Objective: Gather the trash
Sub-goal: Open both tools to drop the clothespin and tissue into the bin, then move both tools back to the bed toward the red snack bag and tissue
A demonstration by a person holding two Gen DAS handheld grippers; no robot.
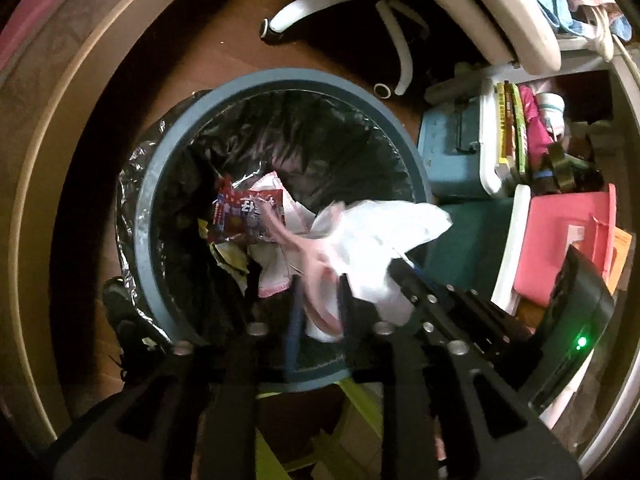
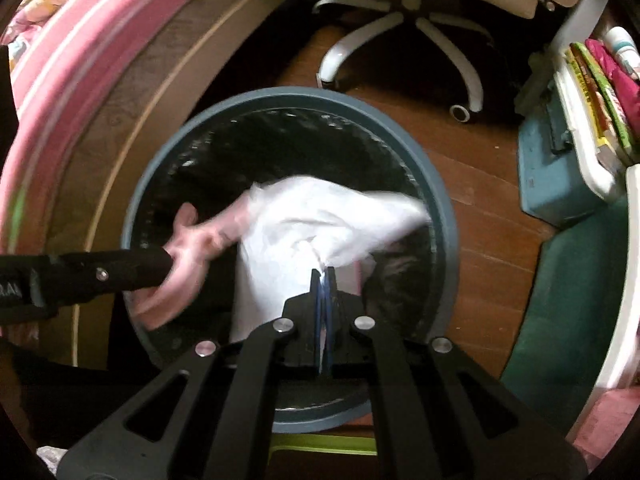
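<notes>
A round blue-grey trash bin with a black liner stands on the wooden floor, directly below both grippers. Inside lie a red snack wrapper, tissues and other scraps. A white and pink plastic bag hangs over the bin's opening. My right gripper is shut on the bag's white part; it also shows in the left wrist view. My left gripper has its fingers around the bag's pink part; motion blur hides whether they pinch it. It enters the right wrist view from the left.
A white swivel chair base stands on the floor behind the bin. A blue box, books and a pink container crowd the right side. A wooden bed frame with pink bedding runs along the left.
</notes>
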